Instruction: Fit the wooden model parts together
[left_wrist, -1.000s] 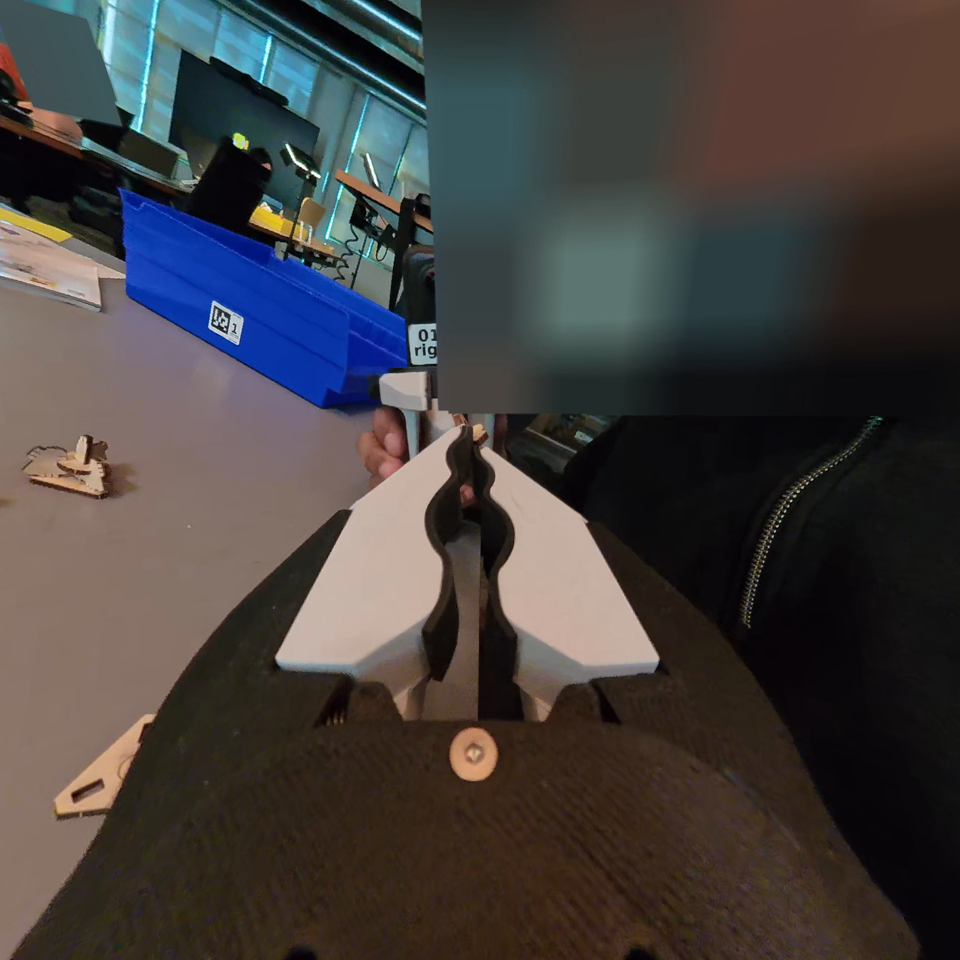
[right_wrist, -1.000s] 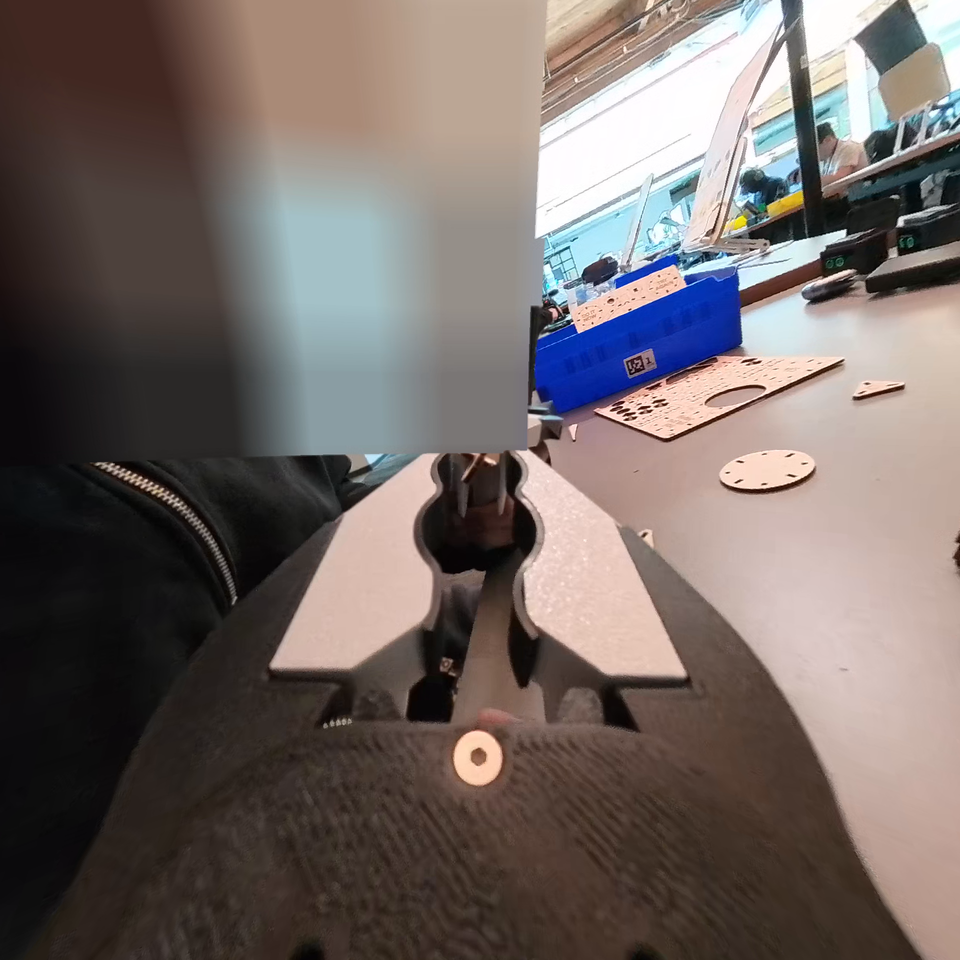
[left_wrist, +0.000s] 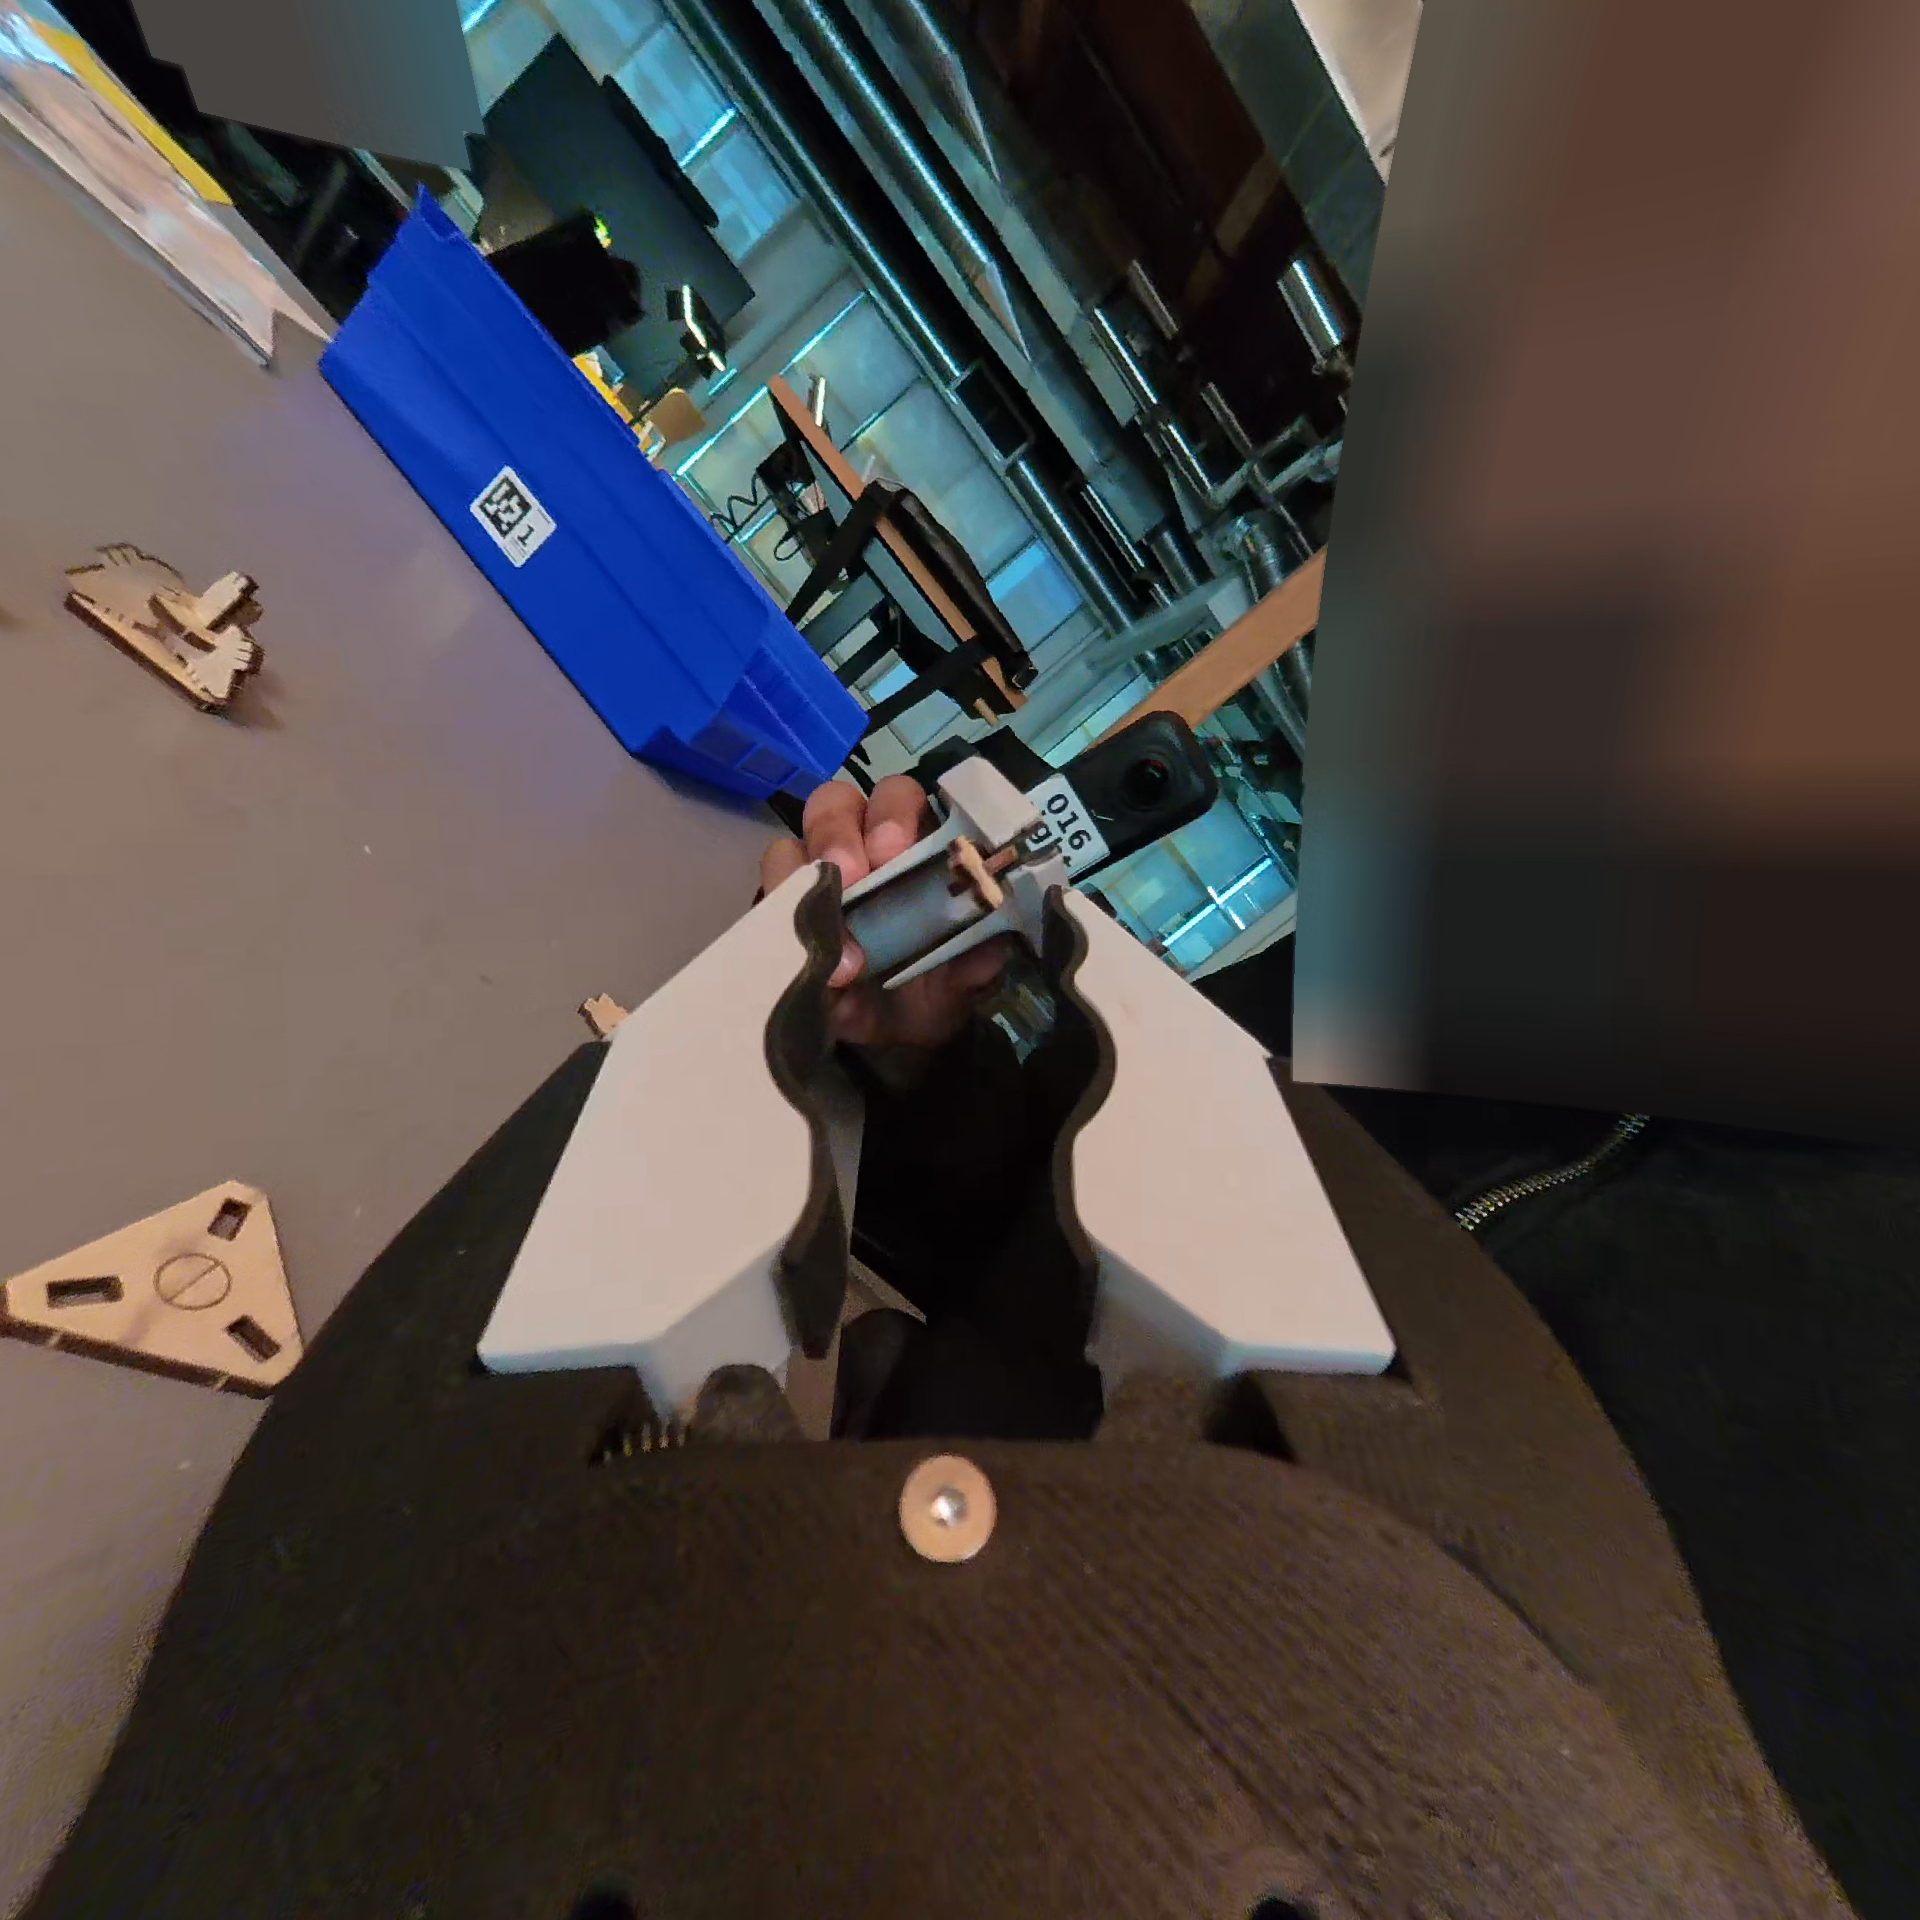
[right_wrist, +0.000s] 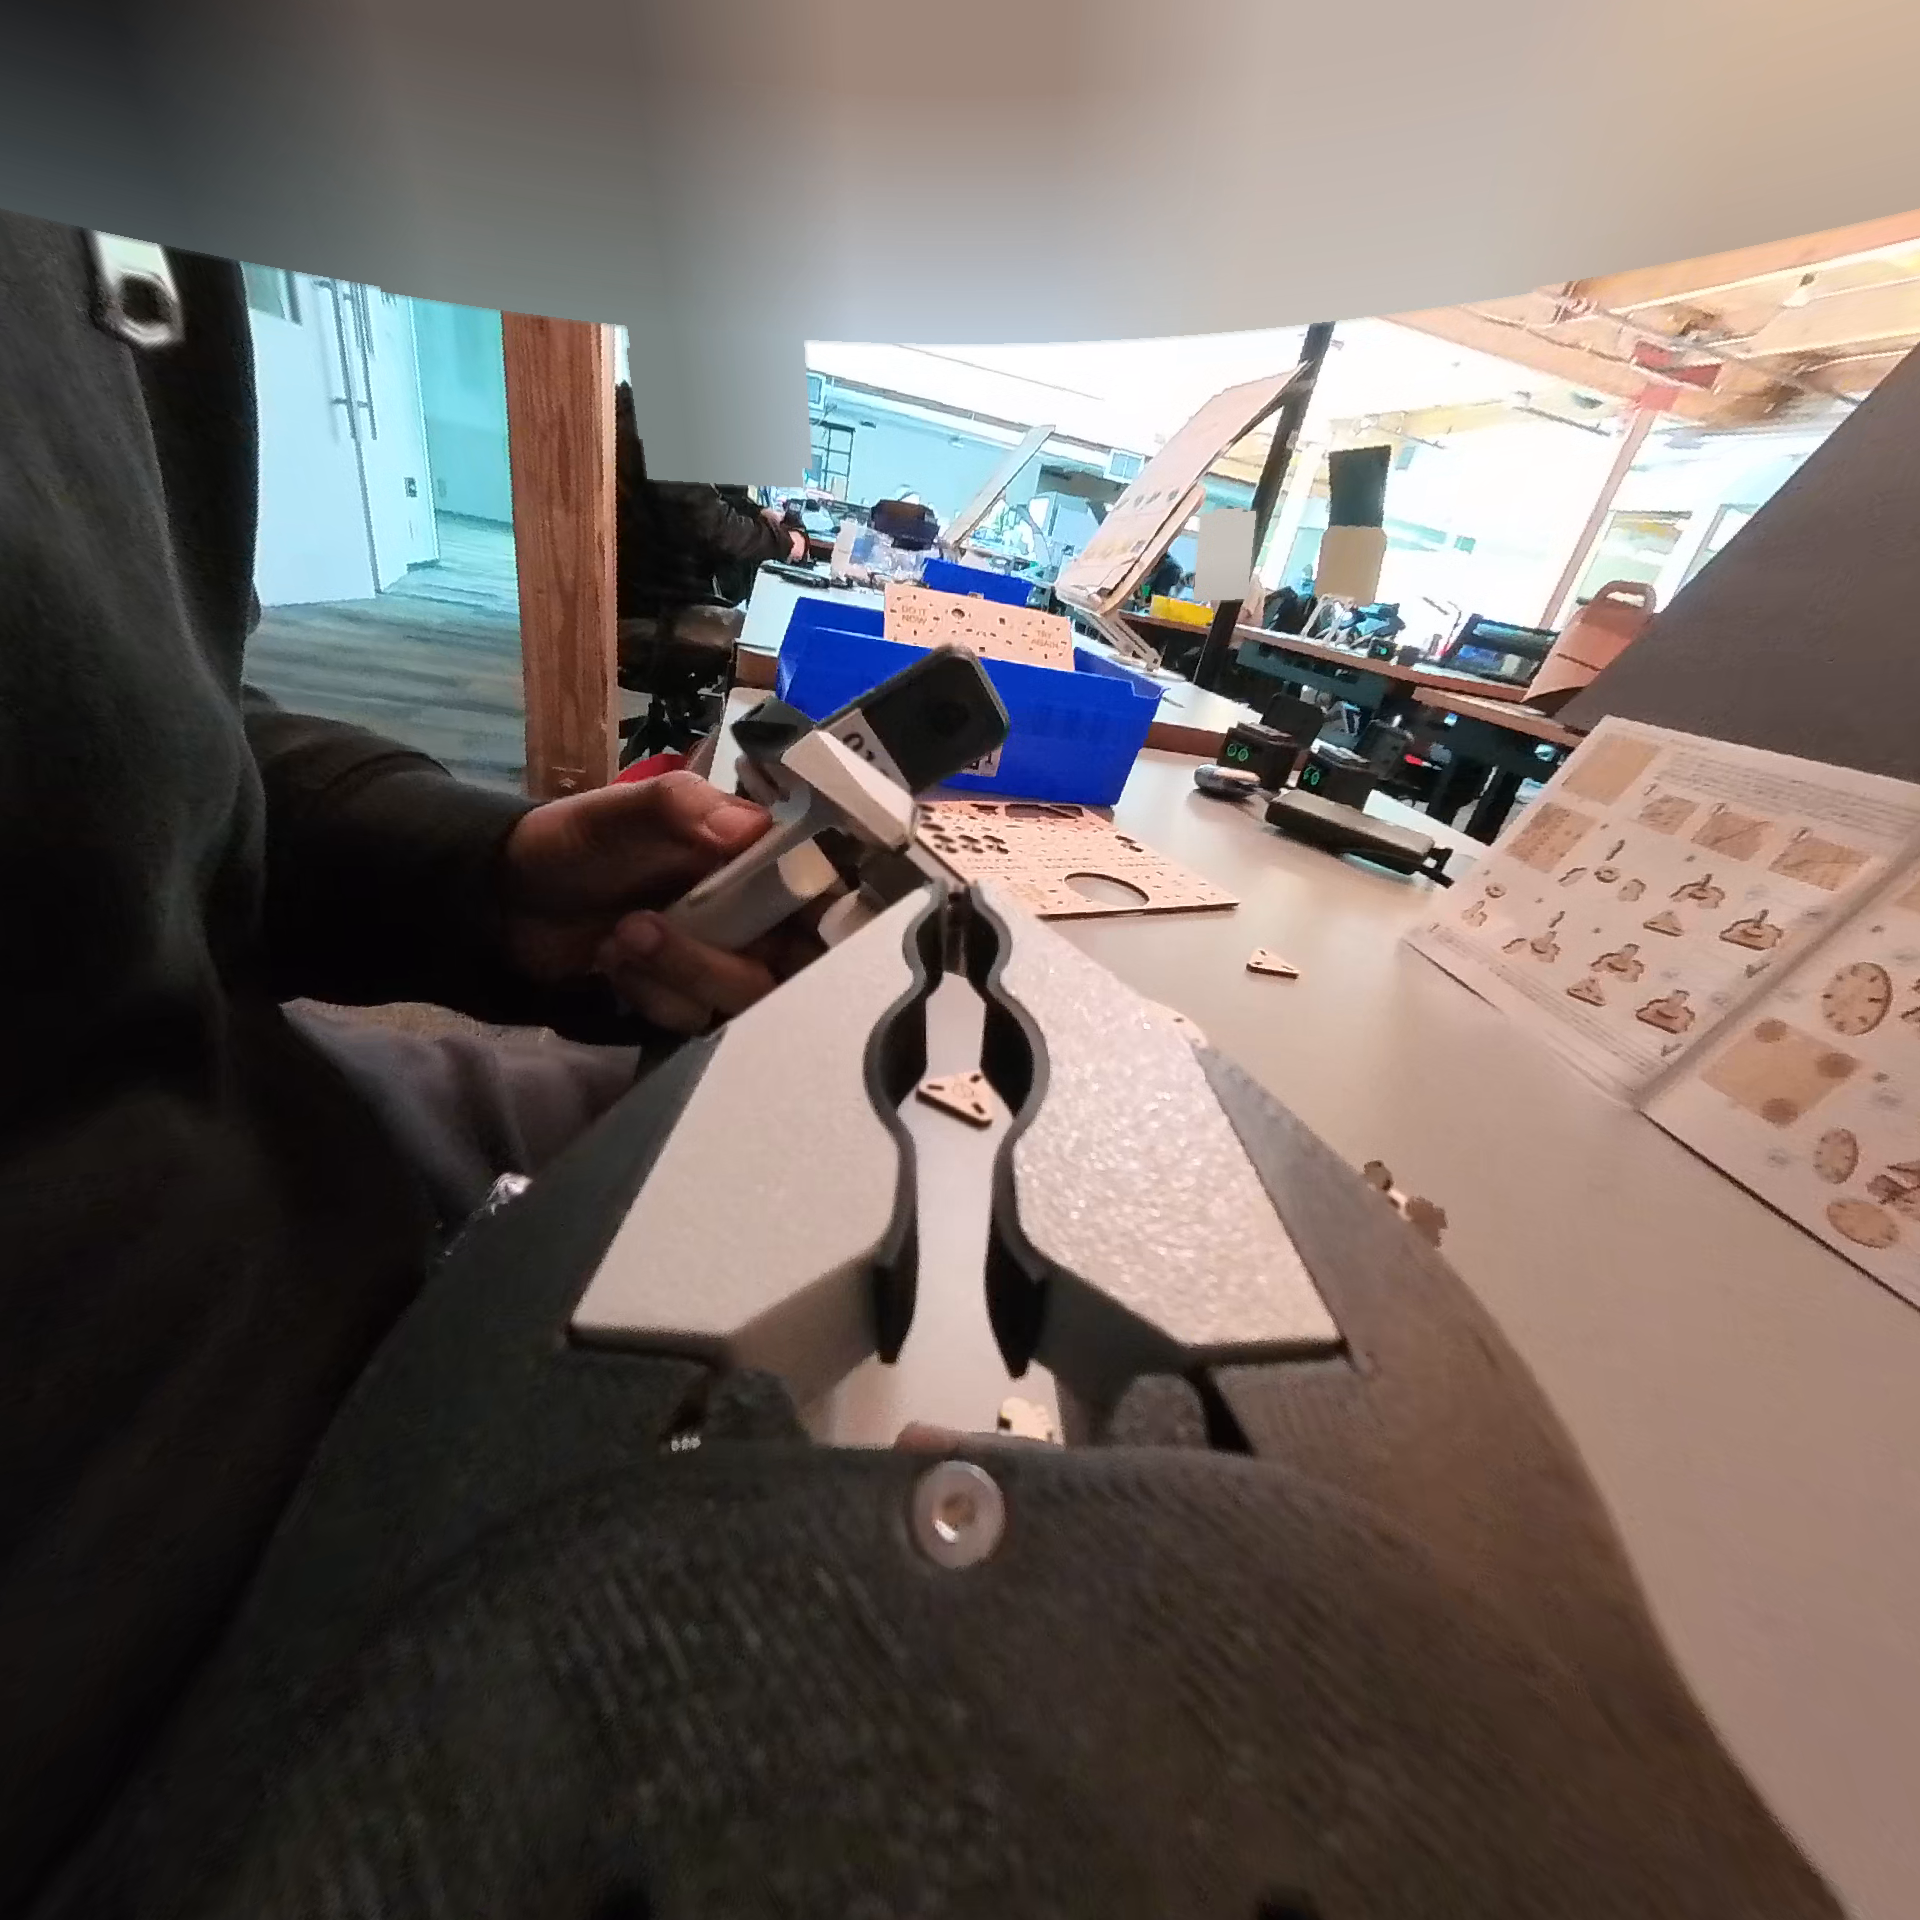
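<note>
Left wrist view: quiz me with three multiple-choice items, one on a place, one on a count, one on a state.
1. Where does the blue bin stand?
A) on the grey table
B) on the floor
C) on a chair

2. How many rectangular slots does the triangular wooden plate have?
A) one
B) three
C) five

3. How do the fingers of the left gripper stand?
A) pressed together
B) shut on the triangular plate
C) apart

Answers:
1 A, its base rests on the tabletop.
2 B, one slot sits near each corner.
3 C, a wide dark gap shows between them.
</note>
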